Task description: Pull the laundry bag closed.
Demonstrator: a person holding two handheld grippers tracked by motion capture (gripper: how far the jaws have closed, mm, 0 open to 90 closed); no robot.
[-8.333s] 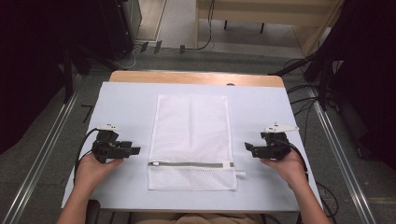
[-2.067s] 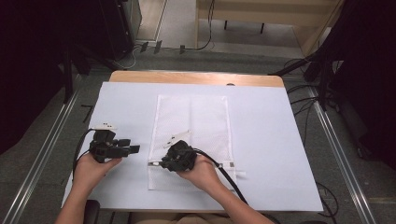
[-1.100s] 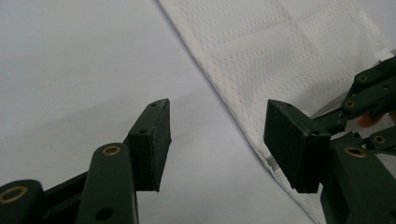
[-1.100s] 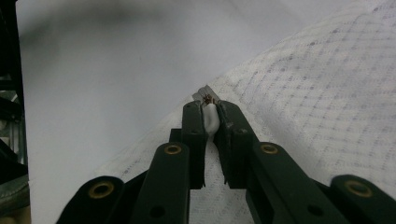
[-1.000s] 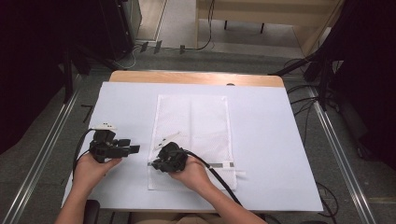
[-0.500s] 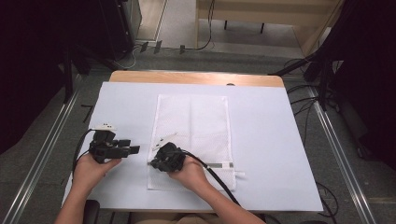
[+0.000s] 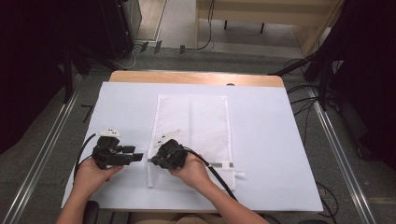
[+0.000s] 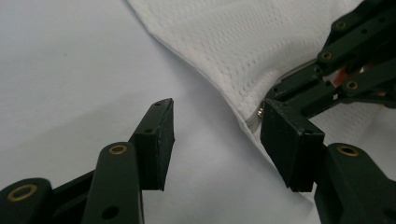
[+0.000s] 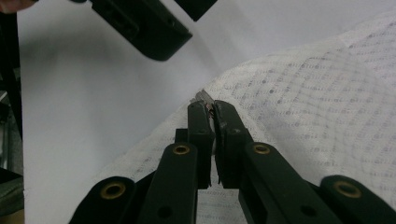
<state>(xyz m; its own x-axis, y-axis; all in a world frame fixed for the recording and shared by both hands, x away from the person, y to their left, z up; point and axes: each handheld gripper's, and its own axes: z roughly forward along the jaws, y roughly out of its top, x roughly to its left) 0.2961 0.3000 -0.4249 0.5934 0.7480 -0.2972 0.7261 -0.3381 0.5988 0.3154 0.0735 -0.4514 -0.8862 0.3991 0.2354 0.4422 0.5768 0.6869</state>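
A white mesh bag point(image 7: 194, 123) lies flat in the middle of the table, its zipper point(image 7: 220, 164) running across the near end. My right gripper point(image 7: 152, 161) has reached across to the bag's near left corner. It is shut on the small metal zipper pull point(image 9: 201, 97), with the mesh bag point(image 9: 317, 93) beneath it. My left gripper point(image 7: 138, 156) rests just left of that corner, jaws open and empty. In the left gripper view, the left gripper point(image 8: 215, 126) faces the bag's edge point(image 8: 243, 42) and the zipper pull point(image 8: 259, 112), a short gap away.
A white sheet point(image 7: 261, 140) covers the table, with a strip of bare wood point(image 7: 196, 77) at the far edge. Cables trail from both grippers toward the person. Metal rails point(image 7: 42, 154) and dark floor flank the table.
My right gripper crossed from the bag's right side to the zipper line and slid left to the near left corner. The left gripper stayed put.
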